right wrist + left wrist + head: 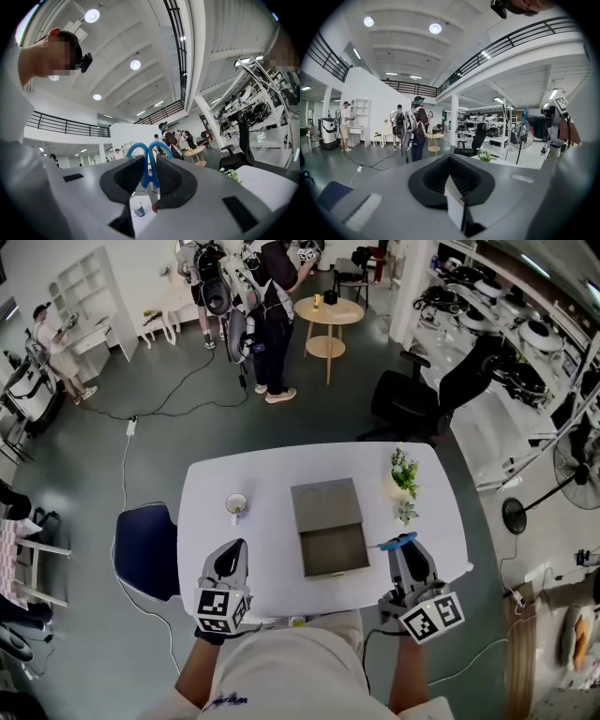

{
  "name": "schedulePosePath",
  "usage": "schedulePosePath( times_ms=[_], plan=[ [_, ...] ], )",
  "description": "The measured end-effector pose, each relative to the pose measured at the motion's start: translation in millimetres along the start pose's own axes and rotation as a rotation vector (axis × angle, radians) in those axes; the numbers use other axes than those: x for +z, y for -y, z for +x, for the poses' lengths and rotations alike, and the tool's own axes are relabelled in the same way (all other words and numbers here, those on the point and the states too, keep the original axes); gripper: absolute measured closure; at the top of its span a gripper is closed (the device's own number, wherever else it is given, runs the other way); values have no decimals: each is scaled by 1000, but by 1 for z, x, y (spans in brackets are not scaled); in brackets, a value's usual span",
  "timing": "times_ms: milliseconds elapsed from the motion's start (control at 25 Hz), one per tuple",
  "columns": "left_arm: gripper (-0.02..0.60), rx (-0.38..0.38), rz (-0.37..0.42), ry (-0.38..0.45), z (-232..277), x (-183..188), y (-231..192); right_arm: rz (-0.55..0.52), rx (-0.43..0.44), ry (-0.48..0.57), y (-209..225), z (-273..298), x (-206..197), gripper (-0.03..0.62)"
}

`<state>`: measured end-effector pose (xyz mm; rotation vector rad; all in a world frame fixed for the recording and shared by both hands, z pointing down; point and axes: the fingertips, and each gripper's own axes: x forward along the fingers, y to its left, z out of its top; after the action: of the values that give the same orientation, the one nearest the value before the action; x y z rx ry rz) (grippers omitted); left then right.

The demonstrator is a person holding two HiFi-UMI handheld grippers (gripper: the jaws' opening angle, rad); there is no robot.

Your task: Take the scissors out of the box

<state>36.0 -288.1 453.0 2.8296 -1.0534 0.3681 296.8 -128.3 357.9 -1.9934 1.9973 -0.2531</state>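
The right gripper (pixel 405 557) is being carried just right of the open grey rectangular box (pixel 333 551), above the near right part of the white round-cornered table (pixel 253 474); its jaws are being kept narrowly apart, clamped on the blue-handled scissors (pixel 149 177). In the right gripper view the two blue handle loops are being shown rising above the black pads; the blades are being hidden between the jaws and cannot be made out. In the head view only a small blue patch of the scissors is being seen at the jaw tips, clear of the box and outside its walls.

The left gripper (pixel 451 176) is being held near the table's front left edge, well apart from the box; its jaws are being pressed together with nothing between them.

A small white cup (pixel 236 505) is being seen left of the box; its contents are too small to judge. A small green potted plant (pixel 404 474) is being seen to the right of the box. Both hands are being largely covered by the marker cubes.
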Motion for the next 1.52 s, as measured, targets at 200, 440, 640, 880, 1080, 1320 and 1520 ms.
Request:
schedulePosePath(
  times_ms=[200, 440, 640, 880, 1080, 1320, 1520],
  plan=[
    [579, 5, -9, 4, 0, -3, -5, -22, 2, -31, -4, 6, -2, 505],
    [579, 6, -16, 4, 1, -6, -7, -23, 12, -36, -8, 8, -2, 507],
    [579, -4, -16, 7, 3, -4, -4, -27, 12, -32, -10, 9, 2, 507],
    [578, -7, -10, 9, 6, -6, -1, -40, 9, -52, -10, 11, -4, 507],
    [578, 3, 94, 10, 5, -2, 3, -40, 6, -56, -9, 14, -3, 507],
    [578, 4, 94, 1, 2, -7, -1, -42, 7, -66, -14, 18, -9, 507],
    [578, 7, 90, -6, 0, -10, -1, -49, 11, -75, -16, 21, -9, 507]
  ],
)
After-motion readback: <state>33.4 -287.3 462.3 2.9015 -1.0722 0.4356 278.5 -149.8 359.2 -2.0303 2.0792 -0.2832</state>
